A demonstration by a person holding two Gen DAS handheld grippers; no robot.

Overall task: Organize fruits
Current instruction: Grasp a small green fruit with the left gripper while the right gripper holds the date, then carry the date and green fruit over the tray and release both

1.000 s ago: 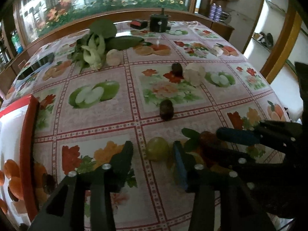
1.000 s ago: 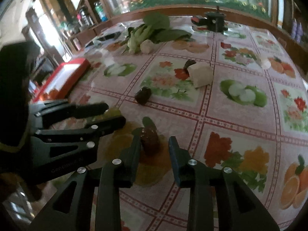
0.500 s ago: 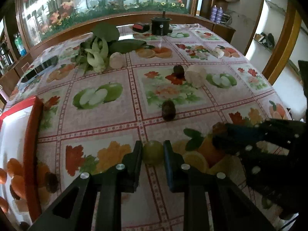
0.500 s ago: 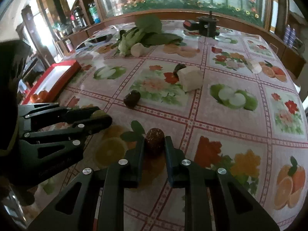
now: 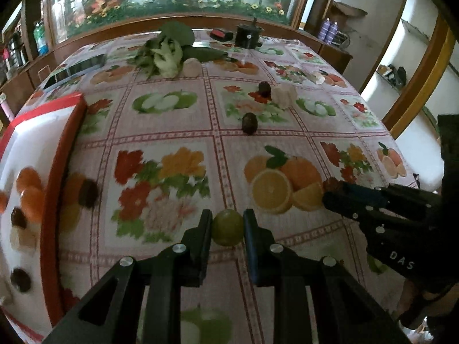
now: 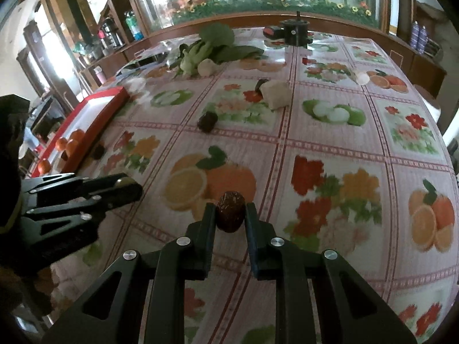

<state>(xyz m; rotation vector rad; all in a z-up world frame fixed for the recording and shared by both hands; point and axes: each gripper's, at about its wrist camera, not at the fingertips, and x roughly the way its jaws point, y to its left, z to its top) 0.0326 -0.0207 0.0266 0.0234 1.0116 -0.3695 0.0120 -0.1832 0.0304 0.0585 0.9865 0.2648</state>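
Left gripper [image 5: 228,230]: fingers clamped on a green fruit [image 5: 227,227], pads pressing both its sides, the fruit held just above the tablecloth [image 5: 160,126]. The jaws were closing within the last second, with the fruit between them.

Right gripper [image 6: 230,216]: fingers clamped on a dark brown date [image 6: 230,215], pinched at its sides, tip poking up past the fingertips. From the left wrist view the same gripper comes in from the right edge, date visible at its tip over a printed orange.

Outward on the cloth: a second date [image 5: 249,123] lies loose mid-table; a third [image 5: 264,89] sits farther back, touching a pale lumpy item [image 5: 284,95]. Leafy greens [image 5: 165,53] and a pale bulb [image 5: 191,67] lie near the far edge, a black pot [image 5: 248,36] behind them.

Red-rimmed tray [image 5: 66,143] at the left edge; small oranges [image 5: 28,185] and dark fruits [image 5: 18,279] lie in it, blurred. Another dark fruit [image 5: 89,196] sits on the cloth just outside the rim.
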